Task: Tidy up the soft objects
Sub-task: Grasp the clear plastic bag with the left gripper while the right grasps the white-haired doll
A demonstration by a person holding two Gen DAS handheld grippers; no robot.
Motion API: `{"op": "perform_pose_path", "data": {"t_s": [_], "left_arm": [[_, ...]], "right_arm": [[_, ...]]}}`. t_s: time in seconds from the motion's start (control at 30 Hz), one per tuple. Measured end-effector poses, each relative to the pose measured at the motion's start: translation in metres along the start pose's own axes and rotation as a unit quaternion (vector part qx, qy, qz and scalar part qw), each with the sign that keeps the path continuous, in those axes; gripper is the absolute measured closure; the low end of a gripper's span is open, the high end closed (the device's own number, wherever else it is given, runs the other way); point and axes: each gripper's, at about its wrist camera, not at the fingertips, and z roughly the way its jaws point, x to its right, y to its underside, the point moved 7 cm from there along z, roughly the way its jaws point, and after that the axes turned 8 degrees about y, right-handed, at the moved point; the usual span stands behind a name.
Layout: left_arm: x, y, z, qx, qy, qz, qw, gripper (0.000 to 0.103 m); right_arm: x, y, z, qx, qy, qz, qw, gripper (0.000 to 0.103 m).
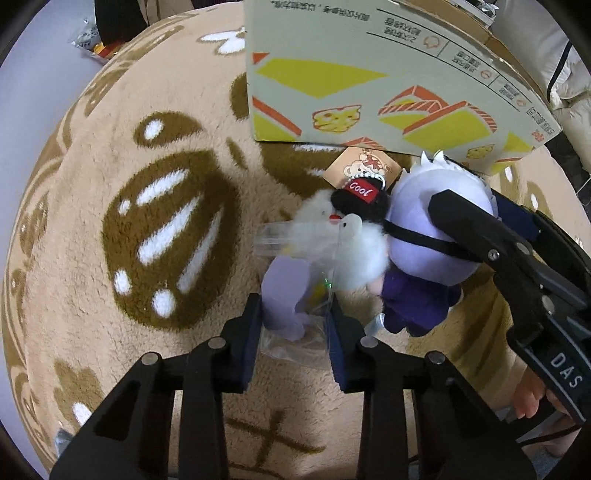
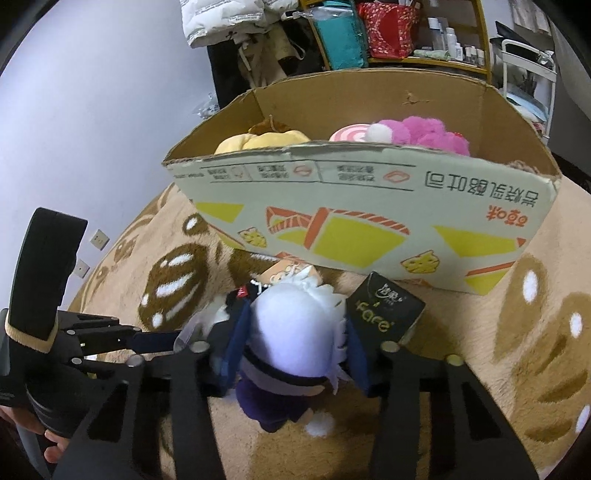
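Note:
A plush doll with a pale lilac head (image 1: 436, 225) and dark purple body lies on the tan rug in front of a cardboard box (image 1: 369, 74). My right gripper (image 2: 295, 343) is shut on the doll's head (image 2: 295, 332); it shows in the left wrist view (image 1: 476, 236). My left gripper (image 1: 295, 321) is shut on a small lilac plush in a clear plastic bag (image 1: 288, 295). A white fluffy toy with a black "Cool" cap (image 1: 358, 229) lies between the two. The open box (image 2: 369, 206) holds a yellow plush (image 2: 258, 138) and a pink plush (image 2: 417, 134).
A black tissue pack (image 2: 386, 314) lies right of the doll, against the box. A paper tag (image 1: 364, 168) lies by the box base. The patterned rug (image 1: 147, 221) spreads left. Shelves and bags (image 2: 369, 33) stand behind the box.

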Motion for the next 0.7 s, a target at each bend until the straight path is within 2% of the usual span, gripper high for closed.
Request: {"op": "perform_pose_path", "data": {"t_s": [0.1,0.3,0.47,0.5,0.57,0.6,0.7], "left_arm": [[-0.001,0.0,-0.009,0.015,-0.003,-0.005,0.9999,0.072],[-0.005,0.001,-0.037,0.068,0.007,-0.003,0.9977,0.073],[0.006,0.0,-0.068,0.133,0.013,0.025,0.9907,0.078],[0.008,0.001,-0.073,0.142,0.015,0.031,0.9893,0.085],[0.014,-0.001,-0.072,0.135,0.021,0.034,0.99,0.097],[0.013,0.0,-0.069,0.124,0.025,0.033,0.9914,0.1],[0.01,0.001,-0.06,0.109,0.023,0.024,0.9935,0.1]], "right_arm": [[-0.003,0.0,-0.005,0.008,0.007,-0.009,1.0,0.057],[-0.001,-0.004,-0.025,0.039,0.018,-0.018,0.999,0.058],[0.003,-0.012,-0.049,0.073,0.03,-0.015,0.997,0.059],[0.004,-0.013,-0.053,0.079,0.033,-0.015,0.996,0.059],[0.006,-0.015,-0.061,0.089,0.036,-0.012,0.995,0.059],[0.006,-0.015,-0.061,0.091,0.036,-0.011,0.995,0.059],[0.008,-0.015,-0.066,0.094,0.038,-0.009,0.995,0.059]]}}
